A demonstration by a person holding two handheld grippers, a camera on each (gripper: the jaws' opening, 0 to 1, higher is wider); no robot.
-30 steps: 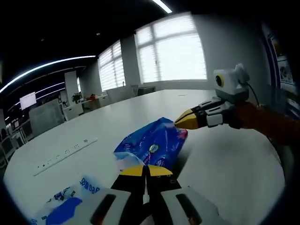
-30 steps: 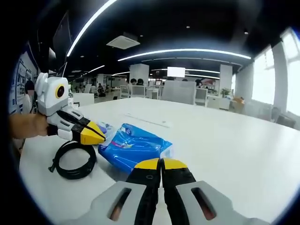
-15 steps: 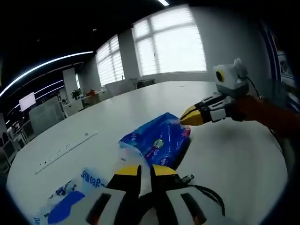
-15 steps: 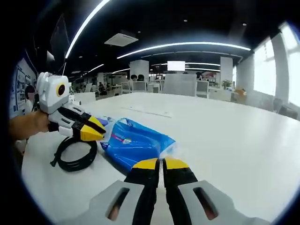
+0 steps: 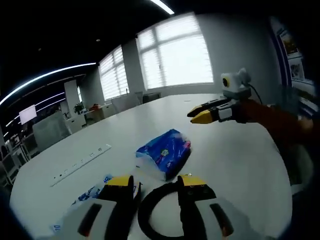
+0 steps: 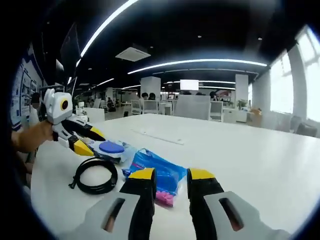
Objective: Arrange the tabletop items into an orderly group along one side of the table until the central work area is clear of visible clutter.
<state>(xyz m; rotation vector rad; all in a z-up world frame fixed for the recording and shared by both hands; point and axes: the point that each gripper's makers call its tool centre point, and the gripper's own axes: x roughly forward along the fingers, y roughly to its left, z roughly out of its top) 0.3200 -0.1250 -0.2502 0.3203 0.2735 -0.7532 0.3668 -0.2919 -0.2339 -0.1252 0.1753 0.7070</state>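
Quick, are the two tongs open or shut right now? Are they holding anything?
Left tongs: open, holding nothing, above the coiled black cable.
Right tongs: open, holding nothing, in front of the blue plastic tissue pack.

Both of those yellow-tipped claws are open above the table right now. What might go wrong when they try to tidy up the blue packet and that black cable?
The blue tissue packet is soft and glossy, so the right gripper may crumple it or let it slip. The black cable is a loose coil, so grabbing one strand might unwind it across the table. The left gripper hovers over that coil, and beside it lies a wipes pack that a sweep might knock.
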